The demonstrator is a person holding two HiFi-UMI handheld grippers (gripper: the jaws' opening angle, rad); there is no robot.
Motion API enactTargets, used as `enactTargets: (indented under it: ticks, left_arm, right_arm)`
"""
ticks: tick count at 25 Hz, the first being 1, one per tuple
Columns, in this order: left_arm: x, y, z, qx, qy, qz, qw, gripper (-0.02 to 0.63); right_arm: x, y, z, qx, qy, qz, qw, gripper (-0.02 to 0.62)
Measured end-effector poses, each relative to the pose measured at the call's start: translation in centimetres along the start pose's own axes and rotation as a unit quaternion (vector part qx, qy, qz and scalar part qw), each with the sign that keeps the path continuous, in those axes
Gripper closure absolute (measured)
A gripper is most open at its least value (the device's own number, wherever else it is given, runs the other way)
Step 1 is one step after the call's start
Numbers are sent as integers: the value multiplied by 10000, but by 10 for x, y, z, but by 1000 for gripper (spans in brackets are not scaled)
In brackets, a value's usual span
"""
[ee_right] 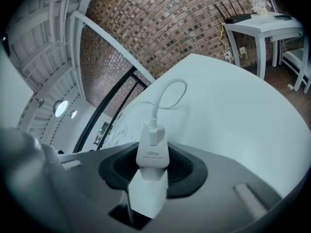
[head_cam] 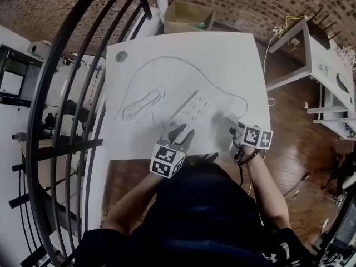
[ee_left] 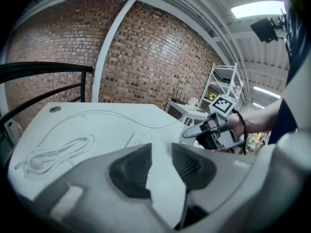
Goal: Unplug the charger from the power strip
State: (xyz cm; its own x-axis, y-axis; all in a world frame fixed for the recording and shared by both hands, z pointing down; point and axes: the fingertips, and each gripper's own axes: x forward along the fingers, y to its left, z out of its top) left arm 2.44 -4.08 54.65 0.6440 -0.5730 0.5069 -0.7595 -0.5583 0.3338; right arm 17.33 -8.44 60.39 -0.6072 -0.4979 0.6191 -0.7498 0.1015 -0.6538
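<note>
"White charger (ee_right: 152, 152) first: where is it?"

"Between the jaws of my right gripper (ee_right: 154, 171), clamped by its sides. Its long axis runs along the gripper, pointing away from me. Its cable (ee_right: 165, 93) leaves the far end and curls over the table (head_cam: 222, 54)."

"And the power strip?"

"The power strip (head_cam: 192, 109) lies to the left of the charger and apart from it. It slants across the table from near left to far right. I see no socket against the charger, so I judge the plug is already out."

"What's your other hand doing?"

"My left gripper (ee_left: 160, 161) sits at the strip's near end. Its jaws are drawn in with the white end between the pads. It looks pinched there, steadying the strip, I think."

"So what does the next move turn on?"

"On that gap. The charger is to the right of the strip, and only my right hand has it. I'd carry it right or nearer to me, away from the sockets, and set it on bare table. The cable trails off toward the far side, so I'd watch that it doesn't snag or drag the strip."
</note>
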Motion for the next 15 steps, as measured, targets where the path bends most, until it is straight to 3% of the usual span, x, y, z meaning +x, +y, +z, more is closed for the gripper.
enactTargets:
  ticks: [15]
  left_arm:
    - [3,6,-6,-39,150,-39,9999,483]
  right_arm:
    - [9,-26,-23,53,322,-342,9989,451]
